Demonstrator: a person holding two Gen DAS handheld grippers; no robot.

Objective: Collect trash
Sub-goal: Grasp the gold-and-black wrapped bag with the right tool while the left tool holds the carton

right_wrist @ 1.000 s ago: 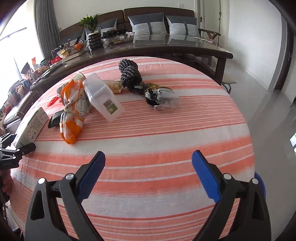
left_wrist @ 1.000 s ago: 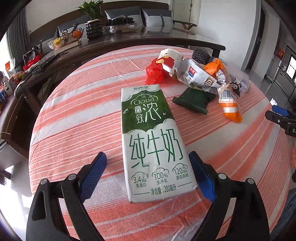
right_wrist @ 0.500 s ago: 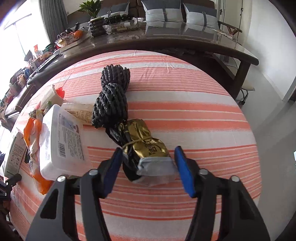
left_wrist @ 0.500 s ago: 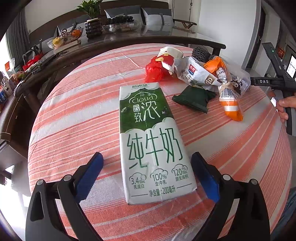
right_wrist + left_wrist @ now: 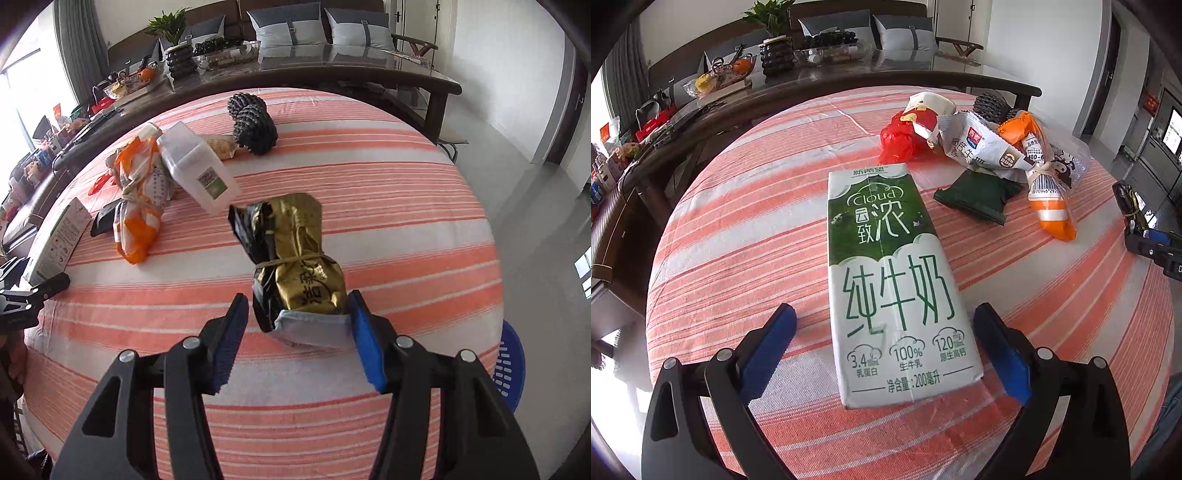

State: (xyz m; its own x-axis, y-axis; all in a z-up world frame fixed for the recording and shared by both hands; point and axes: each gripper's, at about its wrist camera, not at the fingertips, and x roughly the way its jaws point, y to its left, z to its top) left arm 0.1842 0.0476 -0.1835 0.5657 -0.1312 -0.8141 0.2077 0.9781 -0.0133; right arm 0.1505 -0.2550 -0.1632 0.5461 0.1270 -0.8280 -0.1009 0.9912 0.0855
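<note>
The right gripper (image 5: 295,332) has its fingers closed on the near end of a gold and black snack bag (image 5: 295,258), a crumpled packet tied at the waist with a rubber band. The bag appears lifted off the striped tabletop (image 5: 406,229), though from this angle I cannot be sure its far end has cleared the cloth. The hold sits on the grey folded end, so the long part hangs forward; keeping the wrist level and moving slowly should stop it swinging or slipping out. A blue basket (image 5: 511,369) shows past the tabletop's right edge (probably the bin), and carrying the bag over its rim before letting go seems the sensible course.

The left gripper (image 5: 882,350) hovers with its fingers spread wide on either side of the milk carton (image 5: 890,280), which lies flat on the cloth, label up; neither finger touches it. To take it well, lower until the fingers straddle its narrow sides, then close squarely so the carton does not twist. Other wrappers (image 5: 997,155) lie piled beyond it.
</note>
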